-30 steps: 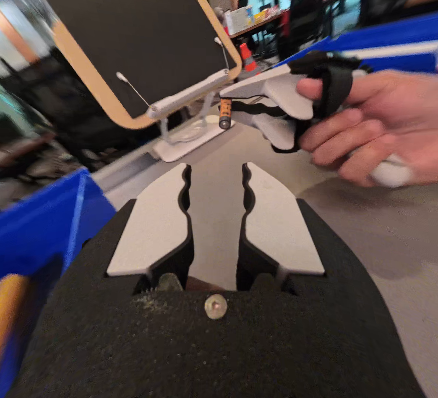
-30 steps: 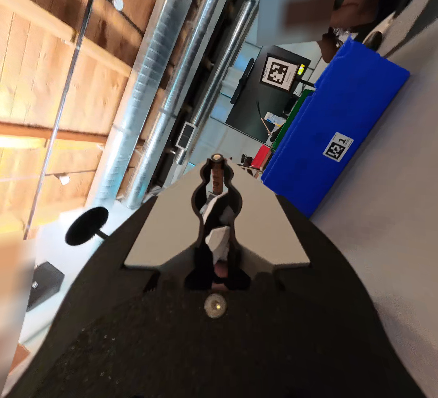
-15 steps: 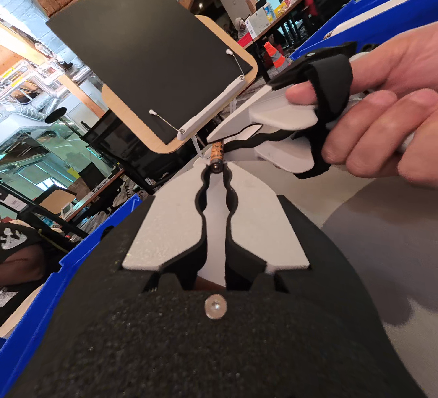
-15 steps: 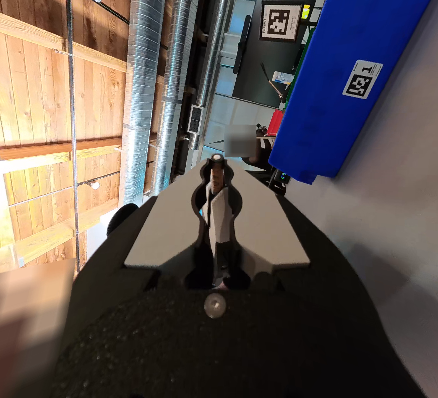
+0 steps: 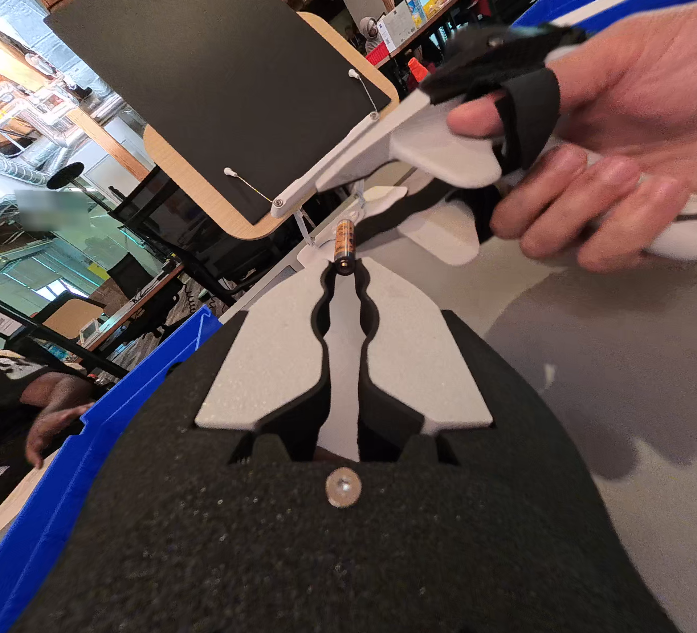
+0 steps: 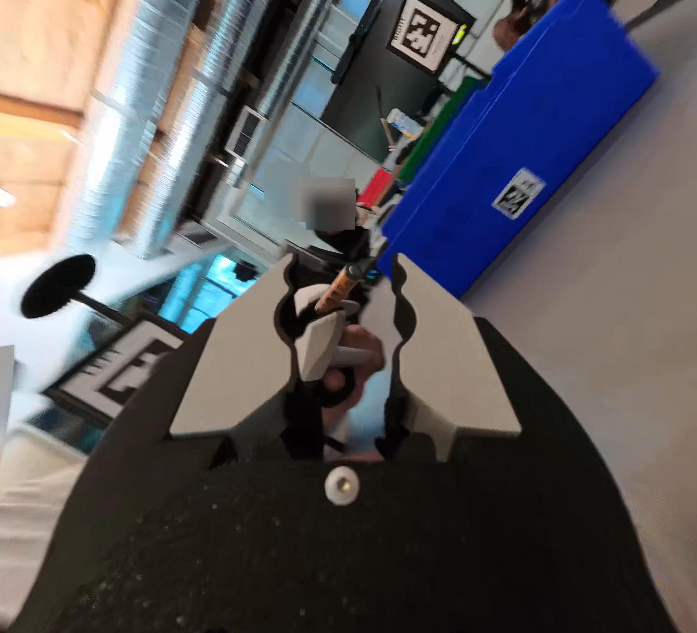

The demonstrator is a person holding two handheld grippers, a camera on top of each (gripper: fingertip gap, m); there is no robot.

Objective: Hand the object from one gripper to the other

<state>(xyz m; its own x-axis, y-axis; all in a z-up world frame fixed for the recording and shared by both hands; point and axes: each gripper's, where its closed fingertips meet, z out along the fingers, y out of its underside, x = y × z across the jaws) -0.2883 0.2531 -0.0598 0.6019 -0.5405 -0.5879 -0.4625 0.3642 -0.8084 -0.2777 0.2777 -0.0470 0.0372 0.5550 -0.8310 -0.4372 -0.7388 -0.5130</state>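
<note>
Left wrist view: my left tongs (image 5: 345, 264), pinching the lower end of the battery (image 5: 344, 244) at their very tips; the battery stands nearly upright above them, copper-and-black, clear of the grey surface (image 5: 565, 350).

Same view: right tongs (image 5: 381, 215), held in a hand (image 5: 588, 158), just beside the battery's upper part. Whether they touch it I cannot tell from here.

Right wrist view: my right tongs (image 6: 343, 264), spread wide. The battery (image 6: 336, 290) shows in the gap between them with space on both sides, gripped from below by the left tongs (image 6: 332, 307). Picture blurred.

Background items: blue bin (image 6: 509, 169) on the surface; dark board with wooden edge (image 5: 211, 86) on a white stand.

Step in hand, by my reading: transfer made, giver releasing. Next move calls for drawing my right tongs straight away without knocking the battery, since the left hold is shallow and it could tip out.
</note>
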